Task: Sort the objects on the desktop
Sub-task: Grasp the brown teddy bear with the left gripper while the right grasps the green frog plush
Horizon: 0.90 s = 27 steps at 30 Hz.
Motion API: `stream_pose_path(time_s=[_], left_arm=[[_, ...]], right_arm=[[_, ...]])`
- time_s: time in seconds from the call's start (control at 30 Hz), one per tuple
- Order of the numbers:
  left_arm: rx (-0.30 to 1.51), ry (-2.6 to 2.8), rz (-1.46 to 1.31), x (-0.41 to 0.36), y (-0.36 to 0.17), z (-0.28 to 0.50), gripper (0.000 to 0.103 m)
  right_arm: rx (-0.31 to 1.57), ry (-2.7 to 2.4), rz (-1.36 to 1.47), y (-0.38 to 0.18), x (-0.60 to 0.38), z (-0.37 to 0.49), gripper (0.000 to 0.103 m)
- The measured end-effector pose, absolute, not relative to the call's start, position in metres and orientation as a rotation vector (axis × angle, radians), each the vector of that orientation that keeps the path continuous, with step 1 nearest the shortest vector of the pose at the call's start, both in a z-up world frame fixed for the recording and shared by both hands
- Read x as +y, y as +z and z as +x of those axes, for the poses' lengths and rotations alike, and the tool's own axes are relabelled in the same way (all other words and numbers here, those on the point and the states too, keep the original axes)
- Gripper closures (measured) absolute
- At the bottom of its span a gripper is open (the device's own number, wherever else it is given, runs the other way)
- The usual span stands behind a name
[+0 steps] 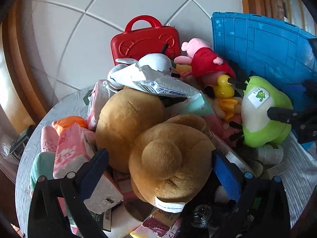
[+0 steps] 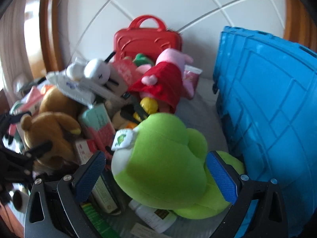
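A brown teddy bear lies on top of a heap of toys and packets on the round table. My left gripper is open and straddles the bear's head; its right pad touches the plush, while its left pad stands just clear. A green frog plush sits beside the blue crate. My right gripper is open around the frog, its right pad against the frog's side. In the left wrist view one black finger of that gripper crosses the front of the frog.
A red toy case stands at the back. A pink pig plush, a white plush, a yellow duck, pink tissue packs and a white bottle crowd the table. Tiled floor lies beyond.
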<state>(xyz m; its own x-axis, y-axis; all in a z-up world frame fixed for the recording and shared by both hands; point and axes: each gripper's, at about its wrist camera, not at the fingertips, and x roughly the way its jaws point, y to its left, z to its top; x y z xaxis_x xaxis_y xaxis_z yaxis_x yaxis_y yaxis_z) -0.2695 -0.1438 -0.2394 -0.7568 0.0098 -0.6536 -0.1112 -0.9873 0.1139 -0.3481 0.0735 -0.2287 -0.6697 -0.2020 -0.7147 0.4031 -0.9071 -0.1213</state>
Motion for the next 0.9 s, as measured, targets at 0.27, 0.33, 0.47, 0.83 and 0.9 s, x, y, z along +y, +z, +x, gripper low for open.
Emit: stream_pose_path(time_s=[0.27,0.33,0.47,0.83,0.9], left_arm=[[0.345,2.806,-1.11,-0.143,-0.249,-0.263,0.0],[0.324,2.802,-1.188,-0.141,-0.258,-0.276,0.0],[0.378,2.843,-1.232,-0.134,-0.264,-0.292,0.0],[0.339,2.868,-1.178,-0.141,-0.247,-0.279,0.033],[0.313,2.875,-1.171,-0.144,-0.242,-0.277,0.035]], right_arm=[[0.657,-2.49,1.019,-0.251,0.06,-0.35,0.0],[0.672,-2.5,1.008,-0.258,0.06,-0.355,0.0],[0.721,-2.517,0.988,-0.27,0.053,-0.369,0.0],[0.535,-2.588,1.046,-0.27,0.057,-0.388,0.029],[0.501,-2.591,1.054,-0.267,0.061,-0.386,0.033]])
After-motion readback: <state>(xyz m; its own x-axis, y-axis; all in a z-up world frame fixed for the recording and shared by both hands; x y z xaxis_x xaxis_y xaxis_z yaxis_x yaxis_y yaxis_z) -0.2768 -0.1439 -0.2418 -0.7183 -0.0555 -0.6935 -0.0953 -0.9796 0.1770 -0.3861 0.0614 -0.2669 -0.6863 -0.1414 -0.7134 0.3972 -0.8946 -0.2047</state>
